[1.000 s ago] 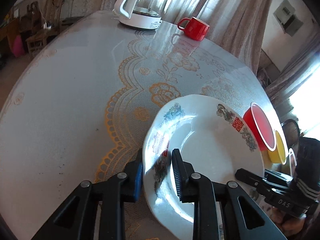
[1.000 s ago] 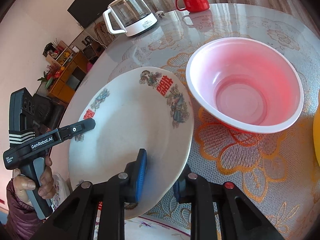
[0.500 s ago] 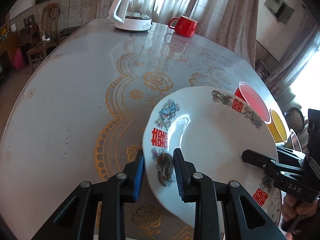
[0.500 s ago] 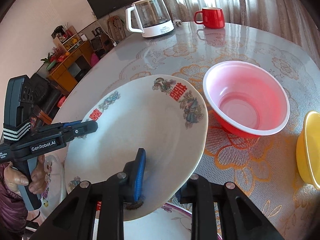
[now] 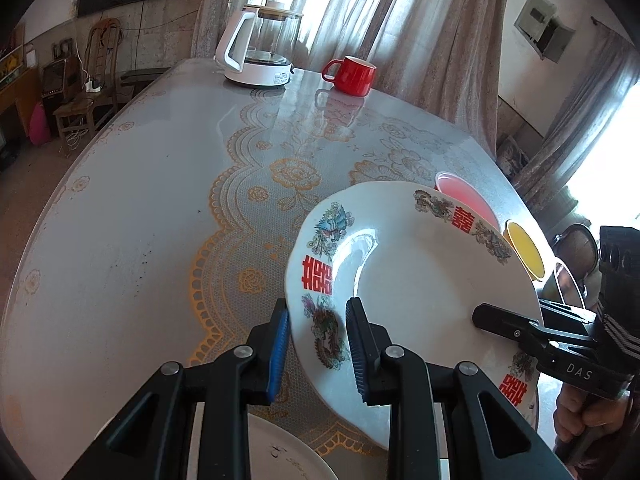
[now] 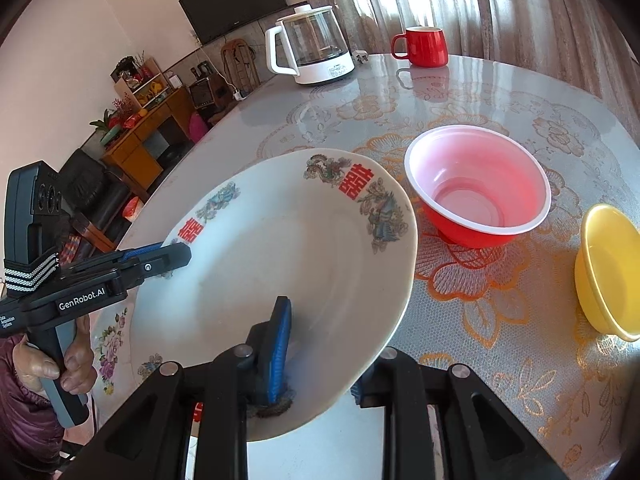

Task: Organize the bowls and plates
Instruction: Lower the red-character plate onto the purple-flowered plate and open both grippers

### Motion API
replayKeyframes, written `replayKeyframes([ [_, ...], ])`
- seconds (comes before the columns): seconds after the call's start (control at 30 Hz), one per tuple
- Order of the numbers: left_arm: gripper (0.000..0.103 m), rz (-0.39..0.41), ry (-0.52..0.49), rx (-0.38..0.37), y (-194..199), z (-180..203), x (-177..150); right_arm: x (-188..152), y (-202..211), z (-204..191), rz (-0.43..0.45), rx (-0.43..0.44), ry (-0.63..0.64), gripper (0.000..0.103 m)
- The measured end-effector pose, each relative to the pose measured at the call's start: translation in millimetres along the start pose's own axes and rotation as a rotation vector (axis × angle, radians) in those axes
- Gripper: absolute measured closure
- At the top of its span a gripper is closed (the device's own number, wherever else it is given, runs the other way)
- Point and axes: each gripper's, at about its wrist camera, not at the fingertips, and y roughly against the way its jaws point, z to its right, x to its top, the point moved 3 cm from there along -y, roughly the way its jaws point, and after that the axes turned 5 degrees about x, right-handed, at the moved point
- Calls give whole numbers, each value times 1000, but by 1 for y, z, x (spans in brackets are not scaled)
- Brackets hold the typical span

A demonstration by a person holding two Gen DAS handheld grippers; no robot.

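You are working in a lived-in home, in a dining or living room. The round table (image 6: 500, 92) wears a lace-patterned cloth under a clear cover, with a glass electric kettle (image 6: 312, 50) and a red mug (image 6: 424, 46) set near its far edge. Long curtains (image 5: 420, 24) hang behind it. Along the wall you have a flat television (image 6: 232, 0), a wooden cabinet (image 6: 148, 136) and a wooden chair (image 5: 86, 92).
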Motion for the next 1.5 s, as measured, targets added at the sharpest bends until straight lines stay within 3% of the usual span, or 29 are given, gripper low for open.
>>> replayKeyframes([
  [0.37,75,57,-55,-45,40,29,-30,-32,43,-5,34,12,-11,79],
  [0.77,75,41,-97,-78,57,57,-71,-72,74,1,22,6,-42,79],
  [1.33,75,-22,-98,-33,44,69,-102,-98,64,20,-41,-5,-86,77],
  [1.47,78,21,-108,-93,55,77,-101,-105,60,17,-72,-53,-32,75],
  [1.5,78,33,-134,-70,58,83,-100,-105,58,15,-79,-51,-18,75],
])
